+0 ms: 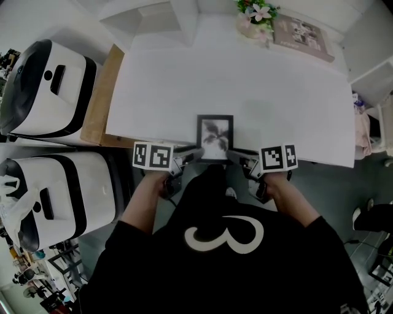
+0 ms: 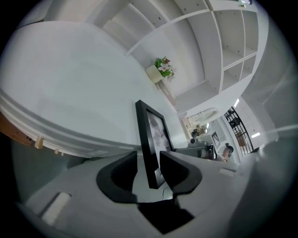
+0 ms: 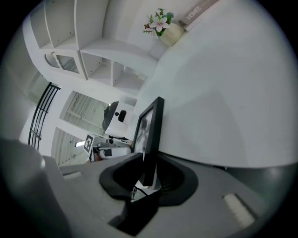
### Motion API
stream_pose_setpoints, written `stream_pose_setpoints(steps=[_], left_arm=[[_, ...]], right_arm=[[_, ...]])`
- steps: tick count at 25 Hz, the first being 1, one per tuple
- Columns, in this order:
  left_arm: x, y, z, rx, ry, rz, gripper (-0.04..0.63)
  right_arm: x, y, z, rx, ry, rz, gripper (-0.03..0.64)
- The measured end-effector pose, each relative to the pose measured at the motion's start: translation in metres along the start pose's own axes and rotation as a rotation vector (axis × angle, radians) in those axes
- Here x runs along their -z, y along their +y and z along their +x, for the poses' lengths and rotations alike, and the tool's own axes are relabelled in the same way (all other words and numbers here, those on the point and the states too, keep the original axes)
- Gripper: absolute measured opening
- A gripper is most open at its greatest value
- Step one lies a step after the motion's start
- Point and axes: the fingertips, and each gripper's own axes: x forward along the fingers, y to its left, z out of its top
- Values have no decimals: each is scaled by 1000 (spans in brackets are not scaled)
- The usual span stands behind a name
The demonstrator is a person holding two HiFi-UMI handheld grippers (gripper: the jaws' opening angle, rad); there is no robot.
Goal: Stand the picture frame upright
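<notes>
A black picture frame [image 1: 215, 138] with a grey flower print is at the near edge of the white table [image 1: 245, 80], tilted up with its face toward me. My left gripper [image 1: 195, 152] is at its lower left corner. In the left gripper view the frame [image 2: 156, 135] stands edge-on between the jaws of the left gripper [image 2: 149, 167], with a thin gap beside one pad. My right gripper [image 1: 236, 153] is at the lower right corner. In the right gripper view the right gripper [image 3: 149, 169] has both pads against the frame [image 3: 149, 130].
A pot of flowers [image 1: 258, 15] and a flat printed board [image 1: 304, 37] sit at the table's far edge. A wooden panel [image 1: 101, 98] borders the table's left side, and two white machines [image 1: 46, 86] [image 1: 55, 196] stand beyond it. White shelving lies behind the table.
</notes>
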Motion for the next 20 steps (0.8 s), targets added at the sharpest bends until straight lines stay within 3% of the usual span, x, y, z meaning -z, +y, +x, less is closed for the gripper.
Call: stream_pose_setpoints(steps=[7,14,20], left_arm=[[1,-2,1,9,40,38,117],[8,-9,-1,-5,89,93,118],[-9,-30,-8,14,75,193,120]], right_arm=[[0,3,1,-11,28,-1,86],[2,11,-5,-7,52,-57,86],[-15,30,-19,0,41,-170,86]])
